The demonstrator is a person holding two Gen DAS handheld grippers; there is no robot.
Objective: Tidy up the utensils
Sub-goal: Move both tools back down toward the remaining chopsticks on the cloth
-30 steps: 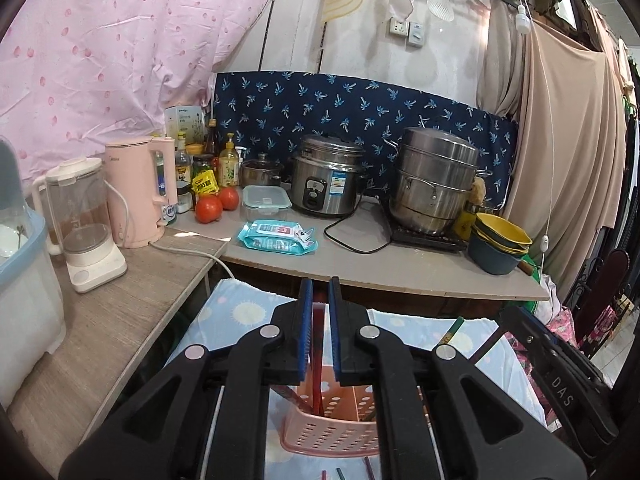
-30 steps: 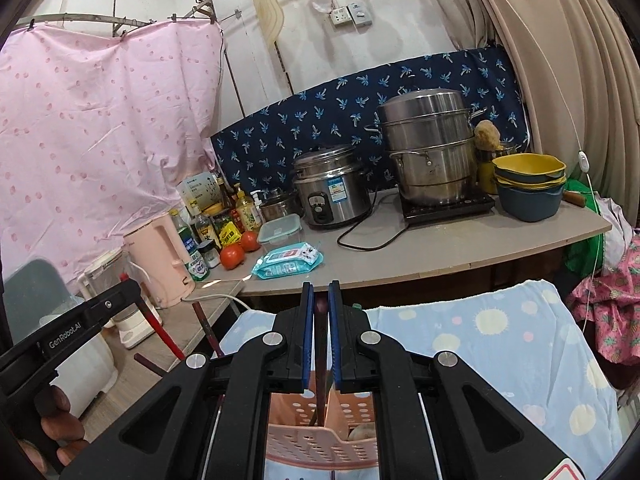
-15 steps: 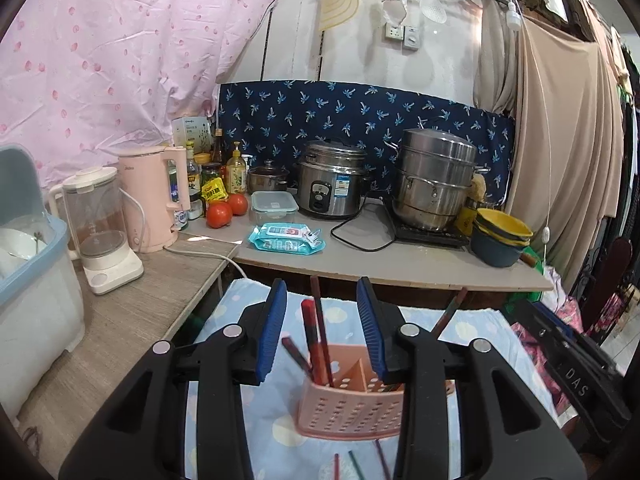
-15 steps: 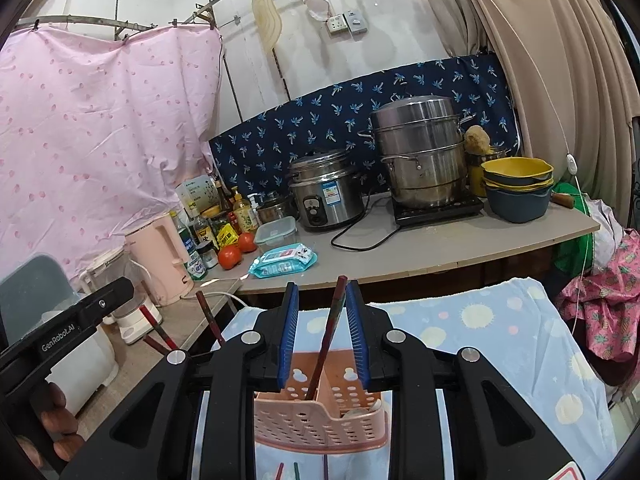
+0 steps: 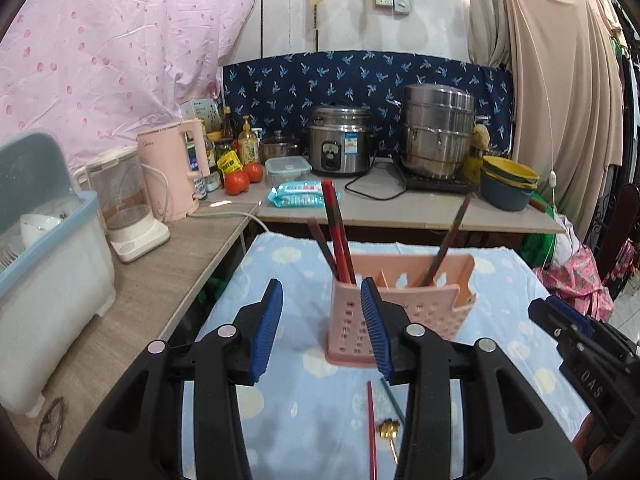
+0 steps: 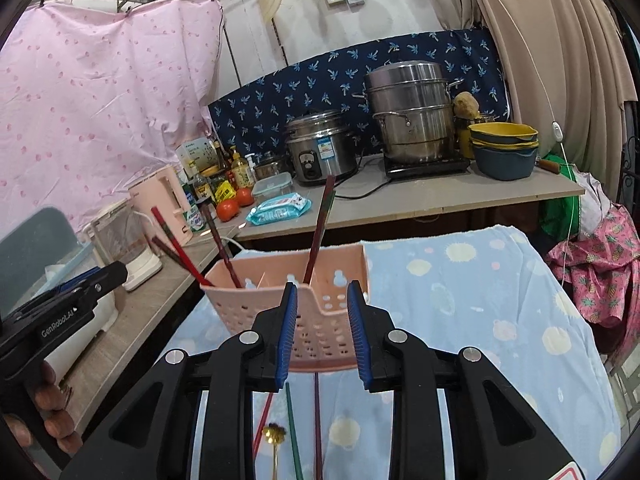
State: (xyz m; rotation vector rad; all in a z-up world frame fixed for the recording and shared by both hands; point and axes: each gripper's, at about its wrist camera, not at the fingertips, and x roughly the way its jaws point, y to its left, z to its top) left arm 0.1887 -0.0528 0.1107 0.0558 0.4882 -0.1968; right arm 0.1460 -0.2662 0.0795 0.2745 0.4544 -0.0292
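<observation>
While you are hovering both tools: the perforated pink plastic utensil caddy [image 5: 400, 300] is standing on the dotted blue cloth [image 5: 312, 400].
Left gripper [image 5: 322, 328]: ribbed blue pads gaping wide, gripping nothing.
Right gripper [image 6: 322, 330]: spread apart, empty.
Chopsticks [image 5: 338, 236]: slender, leaning inside the caddy.
Loose chopsticks [image 6: 292, 428]: lying flat beside a gold spoon [image 6: 274, 436].

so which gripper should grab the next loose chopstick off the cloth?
Probably right. The right gripper is open, with the loose chopsticks lying directly under its gap. The left gripper is open too, but they sit off to its right.
</observation>
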